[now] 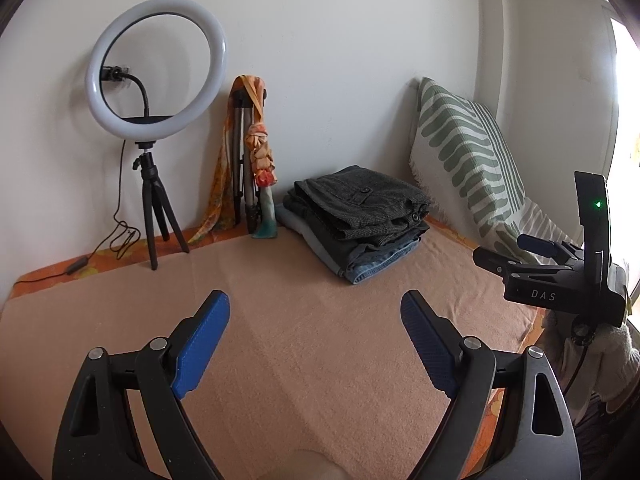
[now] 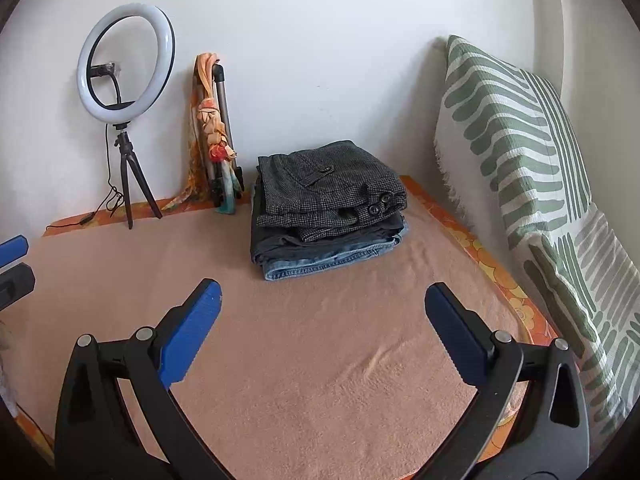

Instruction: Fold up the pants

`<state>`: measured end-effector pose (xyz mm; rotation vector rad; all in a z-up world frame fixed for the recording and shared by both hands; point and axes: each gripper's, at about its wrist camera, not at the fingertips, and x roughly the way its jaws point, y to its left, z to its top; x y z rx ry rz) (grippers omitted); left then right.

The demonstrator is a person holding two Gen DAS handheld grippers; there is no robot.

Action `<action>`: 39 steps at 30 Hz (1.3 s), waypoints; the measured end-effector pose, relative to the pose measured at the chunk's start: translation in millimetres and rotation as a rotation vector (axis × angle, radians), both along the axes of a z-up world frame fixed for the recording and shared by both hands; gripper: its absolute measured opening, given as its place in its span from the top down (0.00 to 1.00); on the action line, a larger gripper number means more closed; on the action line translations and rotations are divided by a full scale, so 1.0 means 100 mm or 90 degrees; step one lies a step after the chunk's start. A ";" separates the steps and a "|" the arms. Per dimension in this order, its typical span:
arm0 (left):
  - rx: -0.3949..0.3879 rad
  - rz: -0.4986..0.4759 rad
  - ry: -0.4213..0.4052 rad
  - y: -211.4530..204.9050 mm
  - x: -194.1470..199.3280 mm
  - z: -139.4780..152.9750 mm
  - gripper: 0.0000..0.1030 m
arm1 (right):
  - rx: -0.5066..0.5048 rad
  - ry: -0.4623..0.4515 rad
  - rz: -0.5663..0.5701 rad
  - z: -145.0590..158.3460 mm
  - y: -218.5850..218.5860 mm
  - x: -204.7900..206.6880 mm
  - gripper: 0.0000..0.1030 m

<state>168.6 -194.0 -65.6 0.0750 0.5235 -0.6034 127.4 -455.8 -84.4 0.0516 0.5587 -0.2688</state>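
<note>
Both tongs wide open, empty: left tongs (image 1: 316,340), right tongs (image 2: 322,332), low over bare peach blanket (image 2: 320,360). Folded pants stack (image 2: 326,216) at frame centre, against wall. Best to approach the top pair level, pinching both near corners together.

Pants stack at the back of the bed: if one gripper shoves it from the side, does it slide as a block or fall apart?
The pants stack likely shears: separate folded garments, the grey tweed pair sitting loose on the jeans. The peach blanket looks fuzzy, so the bottom layer probably drags. Soft folds would likely buckle, not push stiffly.
</note>
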 end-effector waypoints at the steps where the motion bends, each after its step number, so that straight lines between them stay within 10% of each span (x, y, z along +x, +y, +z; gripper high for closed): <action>1: 0.004 -0.001 0.000 0.00 0.01 -0.01 0.15 | 0.003 0.001 -0.003 -0.02 0.00 0.01 0.00; 32: 0.022 0.050 0.023 0.13 0.07 -0.14 0.15 | 0.011 -0.028 -0.011 0.04 0.12 0.11 0.00; 39: 0.019 0.063 0.017 0.18 0.07 -0.11 0.00 | 0.011 -0.028 -0.009 0.04 0.15 0.13 0.00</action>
